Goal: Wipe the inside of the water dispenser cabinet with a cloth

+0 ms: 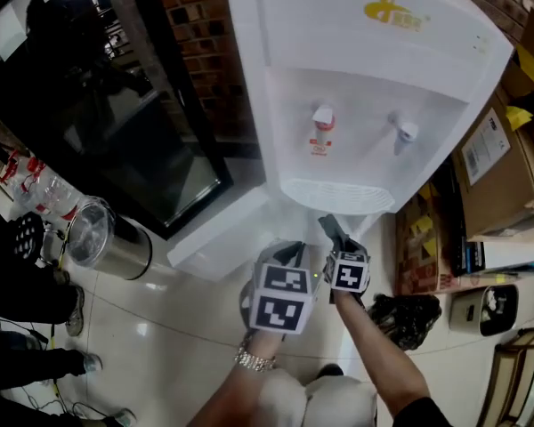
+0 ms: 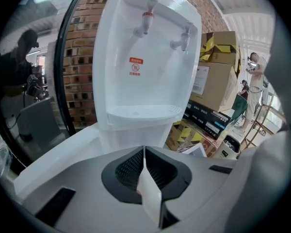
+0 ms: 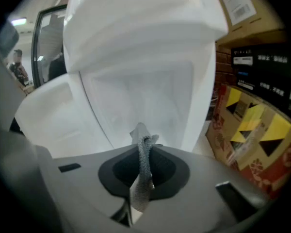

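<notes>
Right gripper [image 3: 144, 147] is clamped shut on a grey cloth [image 3: 143, 171]. A narrow fold is pinched between the jaws, with a small tuft poking past the tips and a tail hanging back toward me. Left gripper [image 2: 144, 152] has its jaws together too. A pale sliver runs along the seam; I can't tell if it's a thing or the jaw's own edge, so I read that gripper as carrying nothing. Water dispenser [image 1: 356, 78] stands straight ahead of both grippers. Its cabinet [image 3: 145, 96] is open dead ahead of the right jaws, near but not touched, with white walls inside. Cabinet door [image 3: 46, 113] is swung out to the left of that gripper. Cloth looks light, soft and limp, with a textured weave that should drag fine on plastic. With so little sticking out beyond the tips, though, the hard jaw ends may scrape the wall instead of the fabric. Better hold, I'd judge, is nearer one edge so a fuller pad leads. Inner walls look like smooth thin plastic, so light pressure. Wiping not started by my read: the cloth is clear of every surface.
</notes>
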